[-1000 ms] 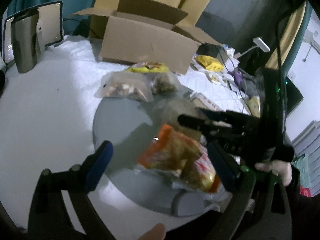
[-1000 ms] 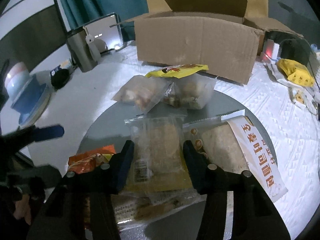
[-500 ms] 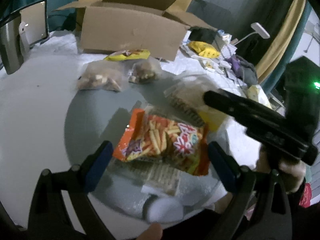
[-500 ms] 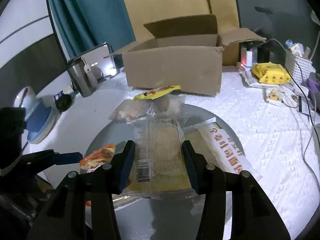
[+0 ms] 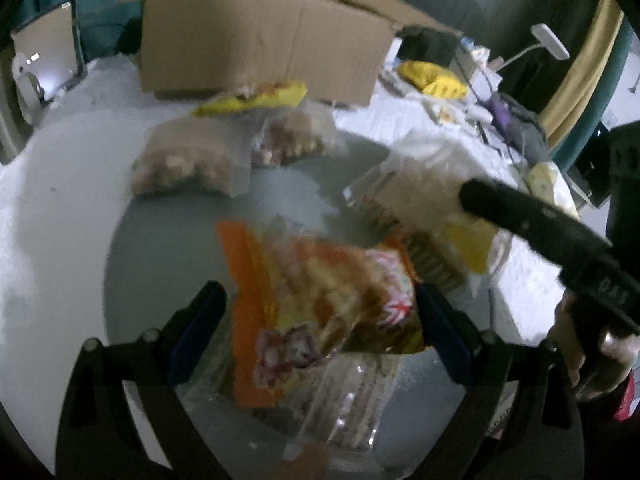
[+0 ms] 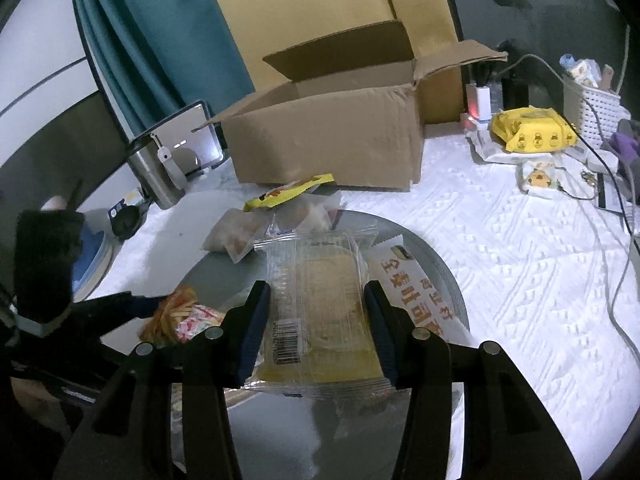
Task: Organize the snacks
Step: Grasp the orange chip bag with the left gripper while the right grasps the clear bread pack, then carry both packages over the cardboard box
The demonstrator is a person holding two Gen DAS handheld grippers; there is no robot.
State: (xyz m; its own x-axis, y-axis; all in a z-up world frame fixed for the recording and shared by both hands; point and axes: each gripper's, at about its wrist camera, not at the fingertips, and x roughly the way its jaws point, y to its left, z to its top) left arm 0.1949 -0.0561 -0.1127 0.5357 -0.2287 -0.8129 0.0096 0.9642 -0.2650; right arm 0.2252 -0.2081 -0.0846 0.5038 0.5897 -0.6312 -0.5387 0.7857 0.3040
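My right gripper [image 6: 318, 322] is shut on a clear-wrapped pastry packet [image 6: 320, 304] and holds it above the round grey tray [image 6: 444, 276]. My left gripper [image 5: 320, 316] is shut on an orange chip bag [image 5: 320, 308], lifted off the tray [image 5: 160, 248]. The chip bag also shows at left in the right wrist view [image 6: 180, 318]. The open cardboard box [image 6: 328, 140] stands behind the tray. Clear snack bags [image 5: 188, 160] and a yellow-topped one [image 5: 256, 98] lie at the tray's far edge. A bread packet with orange lettering [image 6: 412, 292] lies on the tray.
A white quilted cloth [image 6: 520, 248] covers the table. A metal stand with a mirror [image 6: 172, 160] is at back left. Yellow wipes [image 6: 532, 128], a white basket [image 6: 592, 108] and cables [image 6: 600, 220] lie at the right. A clear cracker pack [image 5: 348, 404] lies under the left gripper.
My right gripper has lifted the pastry packet higher, nearer the box. My left gripper has closed on the orange chip bag and raised it.
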